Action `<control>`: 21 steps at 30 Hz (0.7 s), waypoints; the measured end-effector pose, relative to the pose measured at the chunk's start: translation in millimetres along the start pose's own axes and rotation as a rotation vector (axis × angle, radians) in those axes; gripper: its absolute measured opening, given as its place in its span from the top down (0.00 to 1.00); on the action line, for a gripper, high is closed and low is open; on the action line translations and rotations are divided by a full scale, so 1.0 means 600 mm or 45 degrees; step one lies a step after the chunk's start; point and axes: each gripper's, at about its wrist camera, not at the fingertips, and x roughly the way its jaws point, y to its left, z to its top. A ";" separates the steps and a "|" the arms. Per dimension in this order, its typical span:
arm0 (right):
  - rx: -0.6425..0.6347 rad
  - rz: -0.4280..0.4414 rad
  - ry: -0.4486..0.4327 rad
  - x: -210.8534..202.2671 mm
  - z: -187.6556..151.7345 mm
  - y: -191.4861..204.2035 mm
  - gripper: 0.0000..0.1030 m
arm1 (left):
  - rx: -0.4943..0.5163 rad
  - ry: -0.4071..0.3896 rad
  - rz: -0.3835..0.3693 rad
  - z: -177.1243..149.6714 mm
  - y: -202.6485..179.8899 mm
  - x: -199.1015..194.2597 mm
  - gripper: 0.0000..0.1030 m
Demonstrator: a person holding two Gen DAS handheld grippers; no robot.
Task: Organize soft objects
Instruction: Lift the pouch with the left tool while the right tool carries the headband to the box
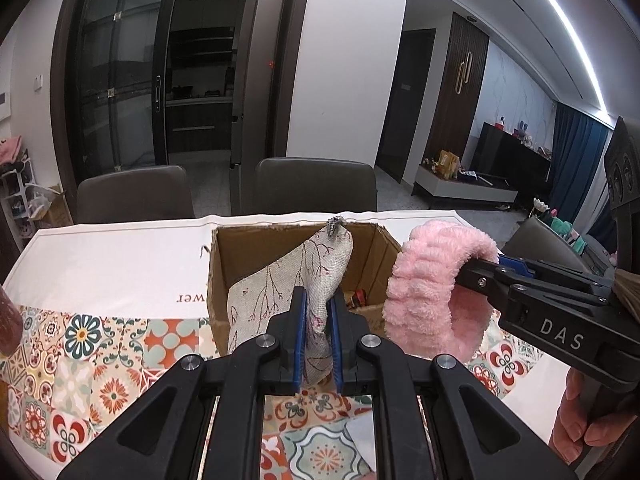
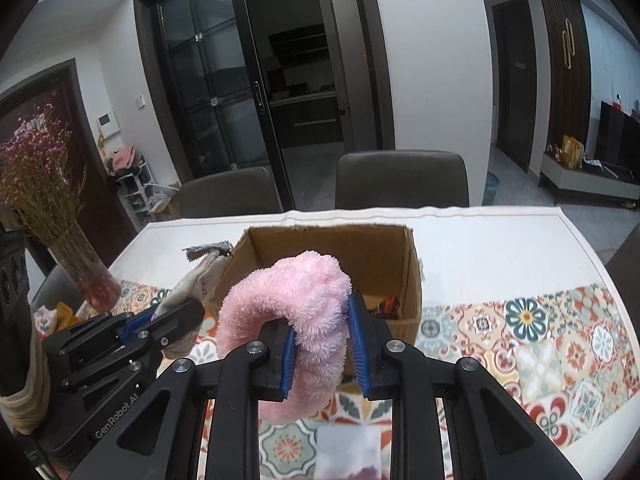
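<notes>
My left gripper (image 1: 318, 316) is shut on a beige linen pouch (image 1: 296, 276) with a branch print, held up in front of an open cardboard box (image 1: 256, 248). My right gripper (image 2: 322, 336) is shut on a fluffy pink headband (image 2: 296, 300), held above the table just before the same box (image 2: 332, 248). In the left wrist view the right gripper (image 1: 480, 266) comes in from the right with the headband (image 1: 432, 284). In the right wrist view the left gripper (image 2: 176, 316) holds the pouch (image 2: 192, 284) left of the box. Small dark items lie at the box bottom (image 2: 384, 306).
The table wears a white cloth with patterned tiles (image 2: 540, 320). A glass vase with dried pink flowers (image 2: 80, 264) stands at the left. Two grey chairs (image 2: 400, 180) stand behind the table. A pale packet (image 2: 348, 452) lies on the cloth under my right gripper.
</notes>
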 end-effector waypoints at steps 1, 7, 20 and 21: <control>-0.001 0.004 -0.002 0.004 0.007 -0.001 0.76 | 0.004 0.000 0.000 0.007 0.000 0.004 0.88; 0.009 0.024 0.011 0.025 0.041 -0.011 0.76 | 0.024 0.031 -0.001 0.043 0.001 0.032 0.88; -0.009 -0.010 0.174 0.139 0.106 -0.038 0.75 | 0.081 0.188 0.041 0.086 0.007 0.139 0.87; -0.014 -0.017 0.193 0.148 0.109 -0.037 0.75 | 0.080 0.212 0.048 0.086 0.008 0.149 0.86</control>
